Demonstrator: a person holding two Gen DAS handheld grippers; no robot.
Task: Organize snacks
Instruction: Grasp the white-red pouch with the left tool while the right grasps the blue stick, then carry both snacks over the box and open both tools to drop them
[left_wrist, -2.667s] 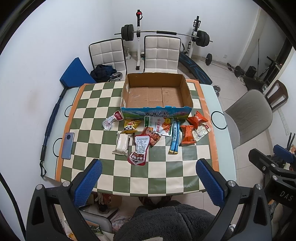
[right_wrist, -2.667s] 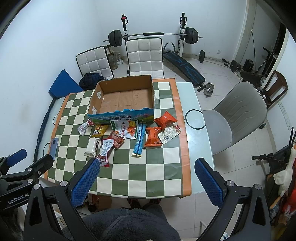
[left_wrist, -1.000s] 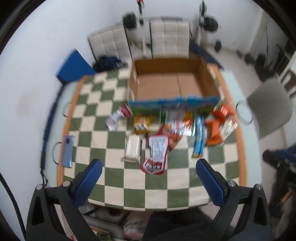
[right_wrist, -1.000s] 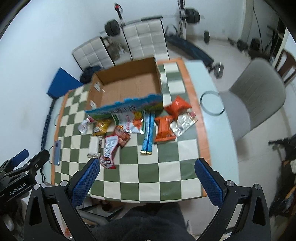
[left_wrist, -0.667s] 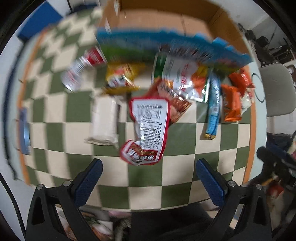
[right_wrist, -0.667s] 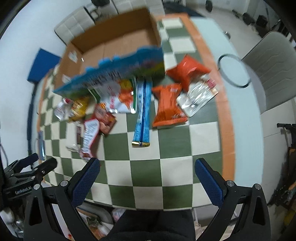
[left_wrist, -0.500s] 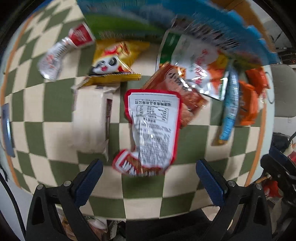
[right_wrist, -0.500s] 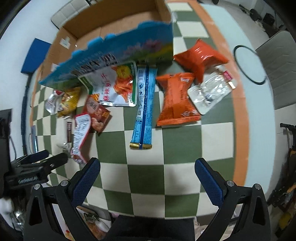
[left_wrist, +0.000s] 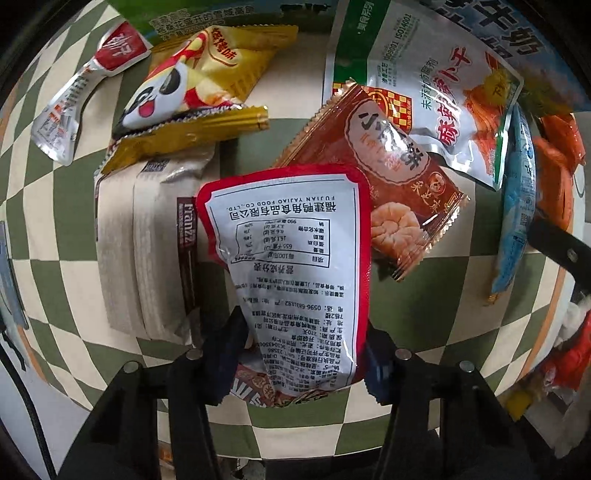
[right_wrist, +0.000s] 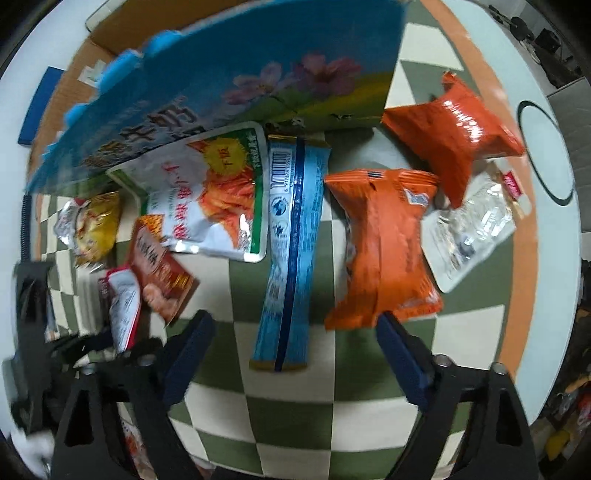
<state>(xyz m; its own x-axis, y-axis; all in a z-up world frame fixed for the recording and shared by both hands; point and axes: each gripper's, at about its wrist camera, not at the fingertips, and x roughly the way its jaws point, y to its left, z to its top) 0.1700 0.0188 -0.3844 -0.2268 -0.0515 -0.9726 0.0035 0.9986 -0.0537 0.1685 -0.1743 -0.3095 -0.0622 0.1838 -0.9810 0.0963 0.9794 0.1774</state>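
Observation:
Snack packets lie on a green and cream checked cloth (left_wrist: 66, 277) in front of a printed cardboard box (right_wrist: 221, 92). My left gripper (left_wrist: 303, 332) points down at the table. Its jaws are closing, and both pads touch the side edges of a red-edged white pouch (left_wrist: 295, 243) at its near end. My right gripper (right_wrist: 293, 317) also points down, its jaws wide but closing. The near end of a long blue packet (right_wrist: 291, 251) lies between them untouched. An orange packet (right_wrist: 380, 247) has its lower corner close to the right finger (right_wrist: 402, 365).
Around the pouch lie a beige biscuit pack (left_wrist: 144, 240), a yellow panda packet (left_wrist: 195, 85), a brown-red packet (left_wrist: 388, 166), a white and green bag (left_wrist: 443, 92) and a silver sachet (left_wrist: 74, 99). A second orange packet (right_wrist: 454, 122) and a clear sachet (right_wrist: 476, 229) sit near the cloth's right border.
Both grippers have dropped from high above the table to just over the snacks. The left jaws have narrowed onto the red-edged pouch. The right jaws have narrowed a little around the blue packet's end.

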